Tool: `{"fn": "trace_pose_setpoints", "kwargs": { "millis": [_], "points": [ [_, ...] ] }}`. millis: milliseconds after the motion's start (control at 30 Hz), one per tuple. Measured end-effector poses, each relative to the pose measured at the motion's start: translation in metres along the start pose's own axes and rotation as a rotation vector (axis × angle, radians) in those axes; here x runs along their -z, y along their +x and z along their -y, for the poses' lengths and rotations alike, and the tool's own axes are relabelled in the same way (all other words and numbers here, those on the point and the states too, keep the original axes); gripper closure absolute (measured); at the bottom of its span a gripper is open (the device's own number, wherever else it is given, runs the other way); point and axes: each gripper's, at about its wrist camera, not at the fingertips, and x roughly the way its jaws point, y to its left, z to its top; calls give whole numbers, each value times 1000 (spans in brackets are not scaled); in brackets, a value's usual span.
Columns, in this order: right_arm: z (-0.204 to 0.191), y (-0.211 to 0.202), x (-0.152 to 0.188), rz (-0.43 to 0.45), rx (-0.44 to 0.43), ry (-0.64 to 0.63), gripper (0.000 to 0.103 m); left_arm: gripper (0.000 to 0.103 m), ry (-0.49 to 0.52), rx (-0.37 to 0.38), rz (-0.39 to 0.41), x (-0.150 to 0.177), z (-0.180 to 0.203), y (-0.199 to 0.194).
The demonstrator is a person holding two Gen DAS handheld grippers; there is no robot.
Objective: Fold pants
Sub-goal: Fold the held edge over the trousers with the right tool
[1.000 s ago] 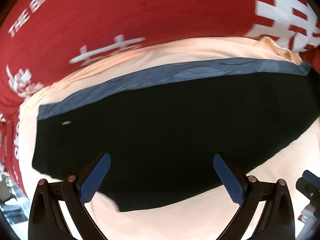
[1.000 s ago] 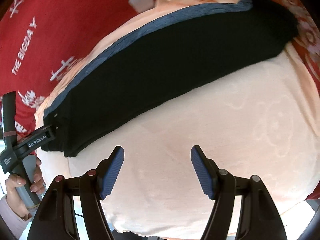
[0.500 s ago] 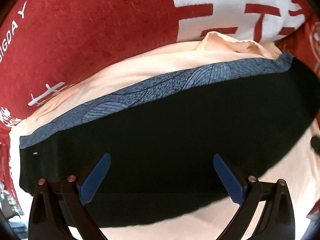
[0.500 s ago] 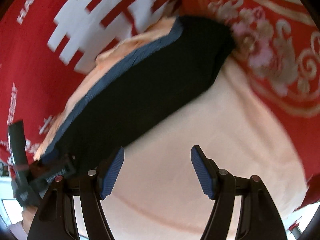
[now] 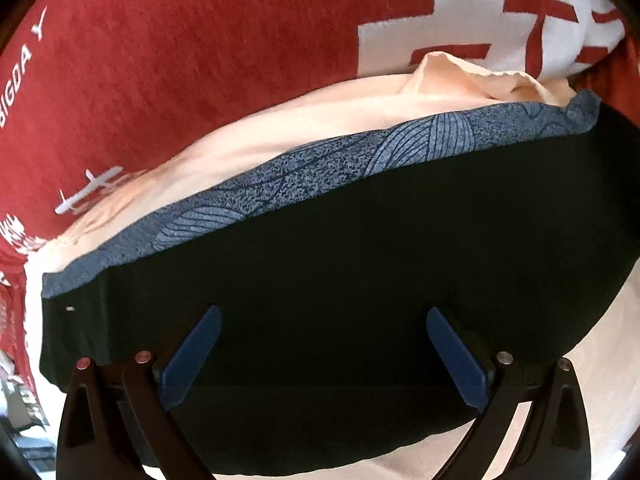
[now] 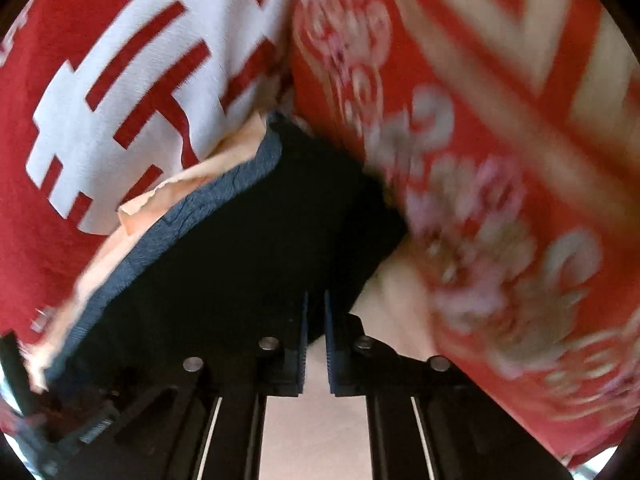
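Both grippers — left gripper (image 5: 323, 344); right gripper (image 6: 315, 312) — black frames, blue pads, silver screws.

Both wrist views look steeply down, close over the same black pants (image 5: 340, 280), the right apparently motion-blurred.

Right wrist view: red patterned cloth (image 6: 500, 184) smeared by motion blur, motifs unreadable. Whether the nearly closed right gripper (image 6: 315, 320) pinches the black pants (image 6: 240, 272) cannot be told. Left wrist view: white lettering (image 5: 16, 68) cut by the edge.
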Motion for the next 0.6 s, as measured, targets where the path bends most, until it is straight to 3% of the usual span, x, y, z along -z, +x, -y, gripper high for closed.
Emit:
{"fn": "trace_pose_setpoints", "kwargs": {
  "millis": [100,200,400,467,600],
  "points": [
    [6,4,1,-43,-14,17,97,0,15,9,10,4,1,-1],
    [8,-4,15,-81,-131,42,96,0,24,5,23,8,4,-2],
    [4,0,38,-131,-271,133,80,0,12,14,17,9,8,-5],
    [0,6,36,-129,-296,162,74,0,8,17,16,10,5,-6],
    [-6,20,31,-130,-292,208,73,0,3,20,8,11,4,-6]
  ]
}}
